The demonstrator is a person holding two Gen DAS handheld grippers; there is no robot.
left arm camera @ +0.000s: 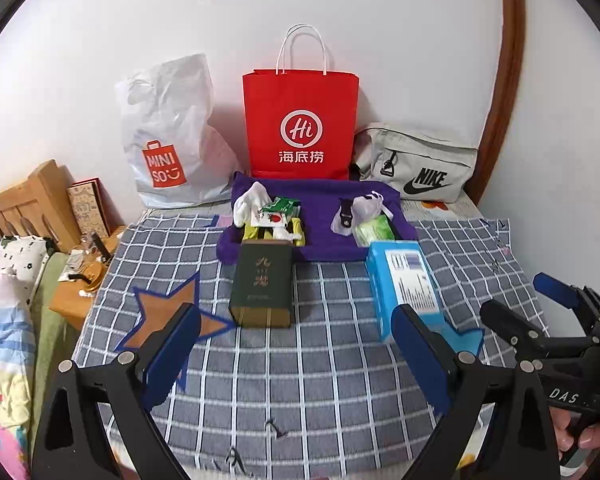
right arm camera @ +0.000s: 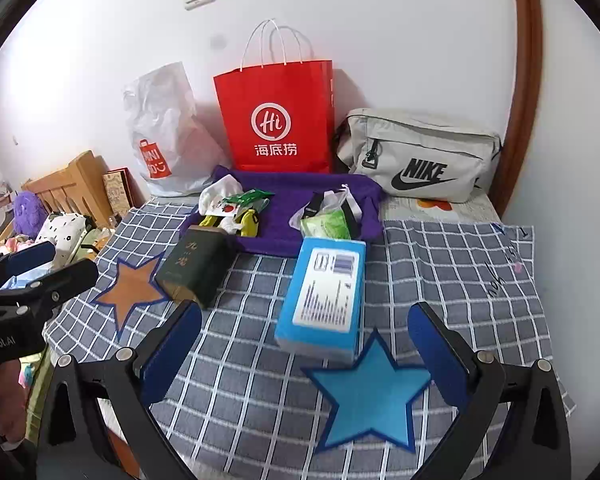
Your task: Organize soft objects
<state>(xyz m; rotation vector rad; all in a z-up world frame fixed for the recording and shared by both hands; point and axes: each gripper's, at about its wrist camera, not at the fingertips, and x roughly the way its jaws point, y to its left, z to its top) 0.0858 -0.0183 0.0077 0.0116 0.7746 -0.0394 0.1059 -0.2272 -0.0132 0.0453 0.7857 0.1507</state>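
Both tongs (left arm camera: 296, 344) (right arm camera: 304, 340) gape empty; bags read MINISO (left arm camera: 166, 168), Hi (left arm camera: 300, 128), NIKE (left arm camera: 428, 182)

My left gripper (left arm camera: 296, 344) and right gripper (right arm camera: 304, 340): black triangular arms with cut-out windows, silver round screws at the joints, blue flat pads (left arm camera: 172, 356) on the fingers. White lettering marks each black body, partly cut off.

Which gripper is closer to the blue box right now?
Right. The right gripper hangs open just in front of the blue box, with the box between its fingers' line. The left gripper is off to the box's left, facing the dark green box.
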